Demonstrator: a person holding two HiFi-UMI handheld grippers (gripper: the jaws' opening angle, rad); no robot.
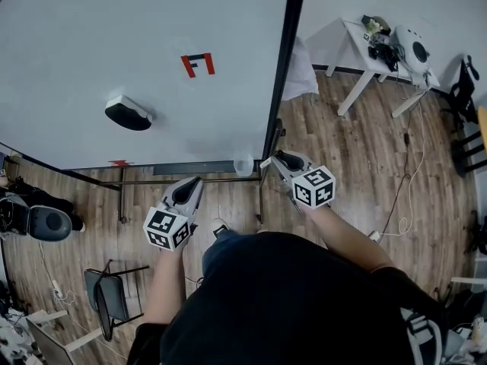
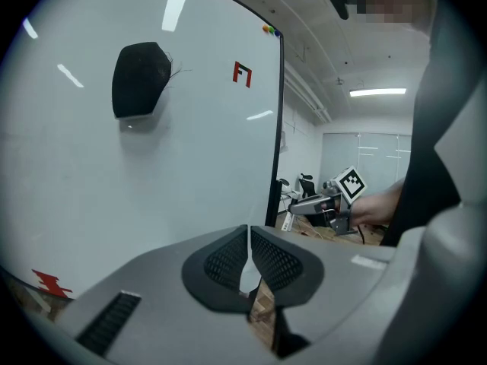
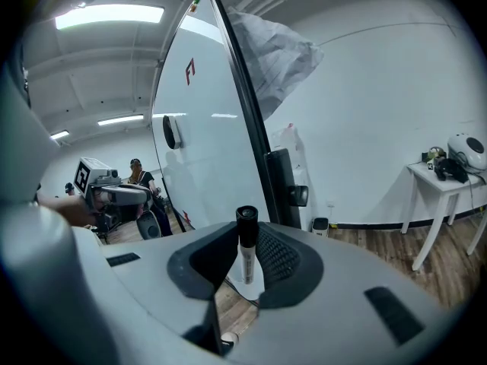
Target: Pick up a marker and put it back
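A marker (image 3: 246, 242) with a black cap and white barrel stands upright between the jaws of my right gripper (image 3: 247, 253), which is shut on it. In the head view that gripper (image 1: 278, 159) is held at the lower right corner of the whiteboard (image 1: 114, 44), next to a small clear cup (image 1: 243, 165) on the board's tray. My left gripper (image 1: 189, 186) hangs below the board's bottom edge. Its pads (image 2: 228, 258) meet with nothing between them. A black eraser (image 1: 128, 113) sticks to the board.
The board's dark post (image 1: 283, 59) runs up its right side, with a cloth (image 1: 300, 71) hanging behind it. A white table (image 1: 358, 33) with gear stands at the far right. A chair (image 1: 110, 295) and cables lie on the wood floor. A person (image 3: 137, 175) stands far off.
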